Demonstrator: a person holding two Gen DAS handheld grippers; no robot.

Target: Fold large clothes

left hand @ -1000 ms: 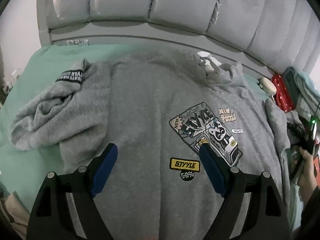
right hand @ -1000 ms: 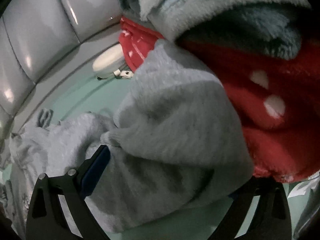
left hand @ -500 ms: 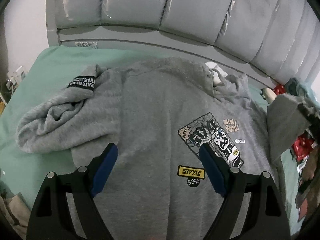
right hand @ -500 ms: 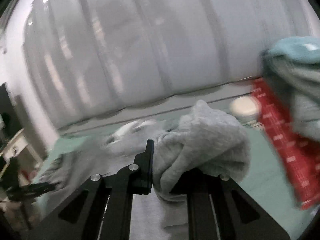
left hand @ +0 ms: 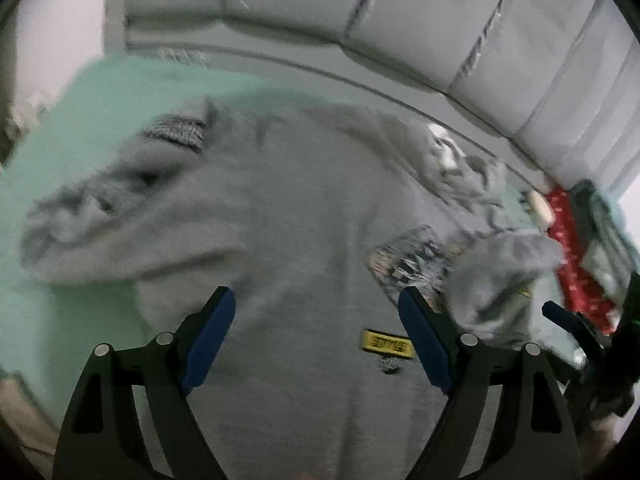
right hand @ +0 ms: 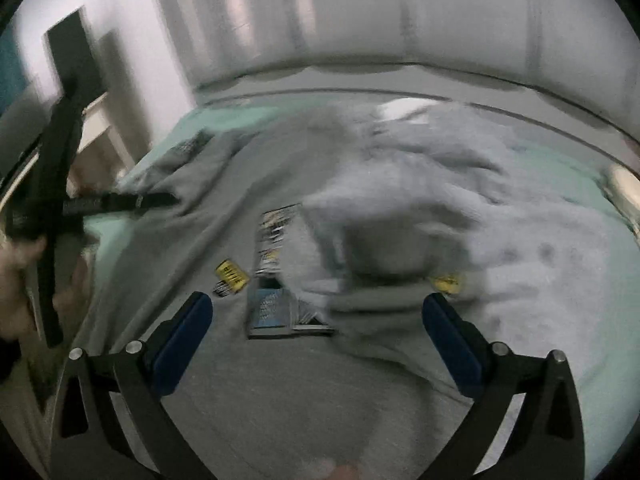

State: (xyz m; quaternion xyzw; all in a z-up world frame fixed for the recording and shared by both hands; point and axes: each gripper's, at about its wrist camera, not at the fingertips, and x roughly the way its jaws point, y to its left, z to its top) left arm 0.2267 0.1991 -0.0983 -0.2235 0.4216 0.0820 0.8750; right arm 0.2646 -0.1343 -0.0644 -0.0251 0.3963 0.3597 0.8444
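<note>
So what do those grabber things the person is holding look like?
Both look alike. The left gripper and the right gripper each have two black, angular plastic arms with cut-out holes and round silver bolts. Their fingers are flat dark blue pads. No cables or clear markings show.

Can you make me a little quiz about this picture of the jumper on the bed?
1. True or false: the grey hoodie lies on a green sheet.
2. Pick one. The left gripper is: A) open, holding nothing; B) shut on the hoodie; C) shut on a red cloth.
3. Fill the gap: part of the chest print is covered by a bunched grey ___.

Key: 1 true; 2 A; 3 sleeve.
</note>
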